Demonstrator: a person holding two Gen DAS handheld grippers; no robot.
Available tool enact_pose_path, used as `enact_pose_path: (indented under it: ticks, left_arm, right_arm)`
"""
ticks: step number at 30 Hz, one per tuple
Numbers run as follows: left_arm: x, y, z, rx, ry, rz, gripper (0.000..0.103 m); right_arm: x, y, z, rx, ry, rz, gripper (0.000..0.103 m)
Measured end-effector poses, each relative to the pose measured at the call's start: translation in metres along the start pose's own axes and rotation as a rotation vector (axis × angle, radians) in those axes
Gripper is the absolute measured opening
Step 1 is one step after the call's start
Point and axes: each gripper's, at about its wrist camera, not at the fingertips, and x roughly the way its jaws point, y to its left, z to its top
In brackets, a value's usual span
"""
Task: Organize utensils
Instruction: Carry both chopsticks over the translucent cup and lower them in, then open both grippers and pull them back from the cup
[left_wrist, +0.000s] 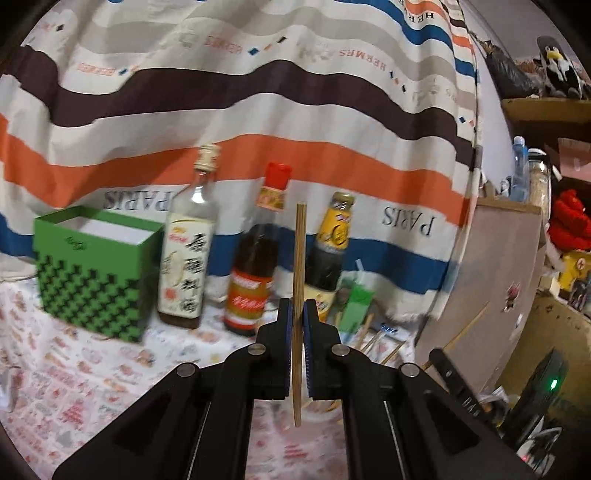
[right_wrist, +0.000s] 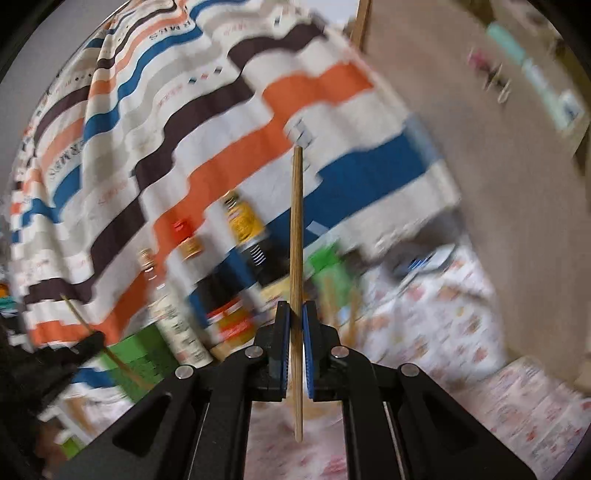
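Note:
My left gripper (left_wrist: 297, 314) is shut on a wooden chopstick (left_wrist: 298, 258) that stands upright between the blue pads, above the patterned tablecloth. My right gripper (right_wrist: 295, 314) is shut on another wooden chopstick (right_wrist: 296, 229), also upright; that view is blurred. The right gripper (left_wrist: 448, 371) with its chopstick shows at the right of the left wrist view. The left gripper (right_wrist: 83, 345) with its chopstick shows at the lower left of the right wrist view. A green patterned box (left_wrist: 92, 273), open at the top, stands at the left. Several loose chopsticks (left_wrist: 373, 341) lie beside a small green cup (left_wrist: 356, 304).
Three sauce bottles stand in a row right of the box: a clear one (left_wrist: 188, 251), a red-capped one (left_wrist: 256, 258) and a yellow-labelled one (left_wrist: 330, 254). A striped cloth (left_wrist: 240, 92) hangs behind. A brown board (left_wrist: 491, 288) and cluttered shelves (left_wrist: 554, 110) stand at the right.

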Motion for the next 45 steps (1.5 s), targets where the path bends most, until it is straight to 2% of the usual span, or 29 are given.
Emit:
enact_pose_path:
  ticks: [3, 7, 10, 17, 19, 21, 24, 26, 28, 31, 34, 36, 41, 45]
  left_arm:
    - [0.017, -0.006, 0.004, -0.016, -0.006, -0.004, 0.005]
    - [0.043, -0.011, 0.004, -0.02, 0.019, 0.001, 0.005]
    - [0.062, -0.015, -0.002, 0.002, 0.046, 0.026, 0.005]
    - [0.105, -0.013, -0.034, 0.022, 0.18, 0.03, 0.005]
    - [0.111, -0.013, -0.044, 0.035, 0.206, 0.04, 0.005]
    - [0.112, -0.01, -0.051, 0.032, 0.226, 0.082, 0.005]
    - [0.105, -0.004, -0.053, 0.004, 0.222, 0.052, 0.006]
    - [0.099, -0.003, -0.05, 0.022, 0.204, 0.079, 0.014]
    - [0.089, -0.001, -0.048, 0.039, 0.176, 0.101, 0.034]
    - [0.067, 0.005, -0.045, 0.064, 0.118, 0.139, 0.051]
    - [0.041, 0.015, -0.047, 0.114, 0.051, 0.219, 0.062]
    - [0.03, 0.021, -0.05, 0.143, 0.042, 0.25, 0.066]
    - [0.004, 0.038, -0.059, 0.141, 0.055, 0.264, 0.072]
    - [-0.018, 0.043, -0.069, 0.164, 0.002, 0.296, 0.087]
  right_arm:
    - [0.002, -0.003, 0.0, -0.003, -0.017, -0.006, 0.008]
    - [0.007, -0.012, -0.001, 0.052, 0.012, 0.027, 0.008]
    - [0.007, -0.014, -0.001, 0.058, 0.003, 0.023, 0.008]
    - [0.012, -0.014, -0.004, 0.048, 0.018, 0.009, 0.008]
    - [0.011, -0.015, -0.004, 0.05, 0.012, 0.01, 0.008]
    - [0.008, -0.015, -0.003, 0.056, -0.002, 0.011, 0.008]
    - [0.004, -0.011, -0.002, 0.038, -0.025, 0.011, 0.008]
    - [0.005, -0.01, -0.004, 0.027, -0.026, 0.008, 0.008]
    - [0.008, -0.01, -0.006, 0.036, -0.011, 0.01, 0.008]
    - [0.01, -0.012, -0.008, 0.056, 0.005, 0.005, 0.008]
    - [0.012, -0.011, -0.009, 0.046, 0.006, 0.005, 0.008]
    - [0.013, -0.008, -0.009, 0.036, -0.001, 0.006, 0.008]
    - [0.021, 0.003, -0.004, 0.004, 0.0, 0.008, 0.008]
    - [0.031, 0.017, 0.002, -0.062, -0.016, -0.009, 0.008]
